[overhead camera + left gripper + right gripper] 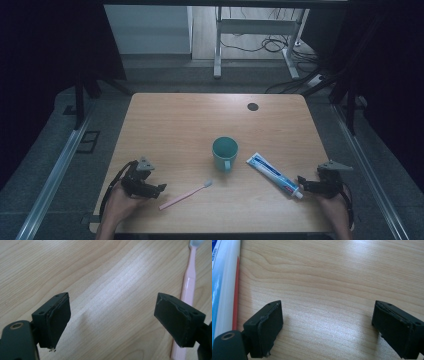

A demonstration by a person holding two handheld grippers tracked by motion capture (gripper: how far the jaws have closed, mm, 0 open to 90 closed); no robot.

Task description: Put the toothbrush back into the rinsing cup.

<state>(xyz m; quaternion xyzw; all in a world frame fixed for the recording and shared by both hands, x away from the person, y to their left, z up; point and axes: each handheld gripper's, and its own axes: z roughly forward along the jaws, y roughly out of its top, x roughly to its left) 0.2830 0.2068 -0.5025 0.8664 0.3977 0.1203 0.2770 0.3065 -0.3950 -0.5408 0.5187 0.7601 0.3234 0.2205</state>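
Note:
A teal mug (224,153) stands upright near the middle of the wooden table (180,125), its handle toward the front. A pink toothbrush (185,195) lies in front of it to the left, and it runs up the right edge of the left gripper view (189,285). A white and blue toothpaste tube (274,175) lies right of the mug, also at the left edge of the right gripper view (222,285). My left gripper (156,189) (111,317) rests open just left of the toothbrush. My right gripper (303,183) (327,327) is open beside the tube's cap end. Both hold nothing.
A dark round cable hole (252,106) marks the table's far right. Behind the table stand a white desk frame (255,30) and loose cables on the floor. Metal rails (55,175) run along both sides of the table.

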